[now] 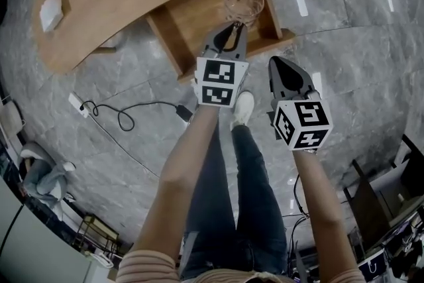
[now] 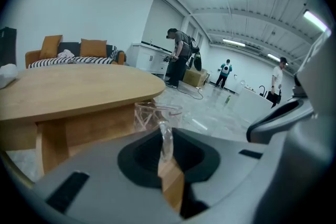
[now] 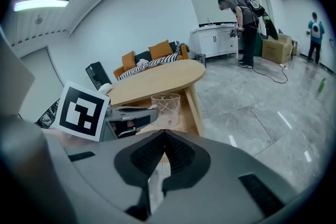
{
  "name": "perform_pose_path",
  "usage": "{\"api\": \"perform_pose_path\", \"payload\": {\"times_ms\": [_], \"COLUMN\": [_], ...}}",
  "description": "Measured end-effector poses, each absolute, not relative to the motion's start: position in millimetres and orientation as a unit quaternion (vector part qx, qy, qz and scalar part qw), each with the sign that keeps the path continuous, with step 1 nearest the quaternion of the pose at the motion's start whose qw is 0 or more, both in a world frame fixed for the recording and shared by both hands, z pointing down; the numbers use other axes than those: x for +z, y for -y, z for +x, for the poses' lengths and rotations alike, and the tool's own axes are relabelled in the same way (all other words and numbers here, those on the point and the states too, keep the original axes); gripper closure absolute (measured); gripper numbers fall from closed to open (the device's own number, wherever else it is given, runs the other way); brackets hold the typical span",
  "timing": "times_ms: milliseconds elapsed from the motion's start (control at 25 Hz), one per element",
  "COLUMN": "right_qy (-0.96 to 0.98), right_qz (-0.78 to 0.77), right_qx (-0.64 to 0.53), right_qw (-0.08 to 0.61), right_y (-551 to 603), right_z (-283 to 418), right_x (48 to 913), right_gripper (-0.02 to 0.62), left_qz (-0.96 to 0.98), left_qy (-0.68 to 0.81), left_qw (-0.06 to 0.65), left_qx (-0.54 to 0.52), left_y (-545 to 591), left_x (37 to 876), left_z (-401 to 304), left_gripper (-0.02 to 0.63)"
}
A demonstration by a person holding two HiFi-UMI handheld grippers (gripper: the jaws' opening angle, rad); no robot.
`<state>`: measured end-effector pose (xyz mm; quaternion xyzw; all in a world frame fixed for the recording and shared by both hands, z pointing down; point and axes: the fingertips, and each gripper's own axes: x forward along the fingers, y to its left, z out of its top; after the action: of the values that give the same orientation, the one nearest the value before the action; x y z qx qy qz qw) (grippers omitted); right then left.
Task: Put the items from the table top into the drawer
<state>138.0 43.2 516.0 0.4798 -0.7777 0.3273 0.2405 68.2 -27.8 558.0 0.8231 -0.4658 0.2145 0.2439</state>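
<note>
The clear glass cup looks light, hard and slippery, and it could break. Its thin rim is the best place to hold. The left gripper pinches that rim, with the cup at its 12 o'clock, over the open wooden drawer. The right gripper is squeezed shut on nothing.

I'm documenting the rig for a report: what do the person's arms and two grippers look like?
The left gripper and the right gripper are grey shells tapering to a point, with black ribbed pads inside. Each carries a white cube printed with black square markers. No cables show. The forearms are bare; a striped sleeve shows at the upper arm.
</note>
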Motion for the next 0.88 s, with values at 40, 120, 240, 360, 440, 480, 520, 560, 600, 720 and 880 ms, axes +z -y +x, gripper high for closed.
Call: {"api": "perform_pose_path", "payload": {"times_ms": [40, 120, 240, 360, 440, 480, 520, 560, 600, 720, 880], "right_qy": [0.777, 0.778, 0.778, 0.778, 0.778, 0.778, 0.778, 0.778, 0.777, 0.777, 0.777], "right_qz": [0.479, 0.477, 0.476, 0.476, 0.475, 0.474, 0.473, 0.472, 0.471, 0.469, 0.468], "right_qx": [0.328, 0.329, 0.329, 0.33, 0.331, 0.331, 0.332, 0.333, 0.334, 0.337, 0.337], "right_qw": [0.241, 0.243, 0.244, 0.244, 0.245, 0.245, 0.246, 0.247, 0.248, 0.251, 0.252], "right_y": [-41.7, -38.0, -32.0, -27.1, -25.0, -24.7, -24.9, -25.5, -26.4, -28.6, -28.4], "right_z": [138.6, 139.9, 141.9, 143.6, 144.0, 143.8, 143.4, 142.9, 142.4, 141.1, 139.8], "right_x": [519.5, 525.1, 530.6, 535.2, 538.0, 539.2, 540.4, 541.7, 543.0, 546.1, 547.0], "right_gripper": [0.586, 0.586, 0.586, 0.586, 0.586, 0.586, 0.586, 0.586, 0.586, 0.586, 0.586], "left_qz": [0.822, 0.822, 0.822, 0.821, 0.821, 0.821, 0.821, 0.821, 0.821, 0.823, 0.825], "left_qy": [0.466, 0.465, 0.463, 0.463, 0.466, 0.467, 0.468, 0.468, 0.468, 0.466, 0.461], "left_qw": [0.245, 0.247, 0.245, 0.241, 0.239, 0.238, 0.237, 0.236, 0.235, 0.234, 0.231], "left_qx": [0.216, 0.219, 0.225, 0.23, 0.229, 0.229, 0.228, 0.227, 0.226, 0.224, 0.229], "left_y": [29.6, 33.6, 40.8, 49.1, 55.4, 58.4, 61.1, 63.5, 65.4, 69.3, 69.1], "left_x": [563.7, 573.8, 585.2, 593.9, 597.4, 598.5, 599.3, 600.2, 601.2, 604.3, 610.9], "left_z": [70.2, 73.5, 75.3, 74.2, 72.9, 72.2, 71.7, 71.3, 71.3, 72.7, 74.1], "left_gripper": [0.557, 0.557, 0.557, 0.557, 0.557, 0.557, 0.557, 0.557, 0.557, 0.557, 0.557]}}
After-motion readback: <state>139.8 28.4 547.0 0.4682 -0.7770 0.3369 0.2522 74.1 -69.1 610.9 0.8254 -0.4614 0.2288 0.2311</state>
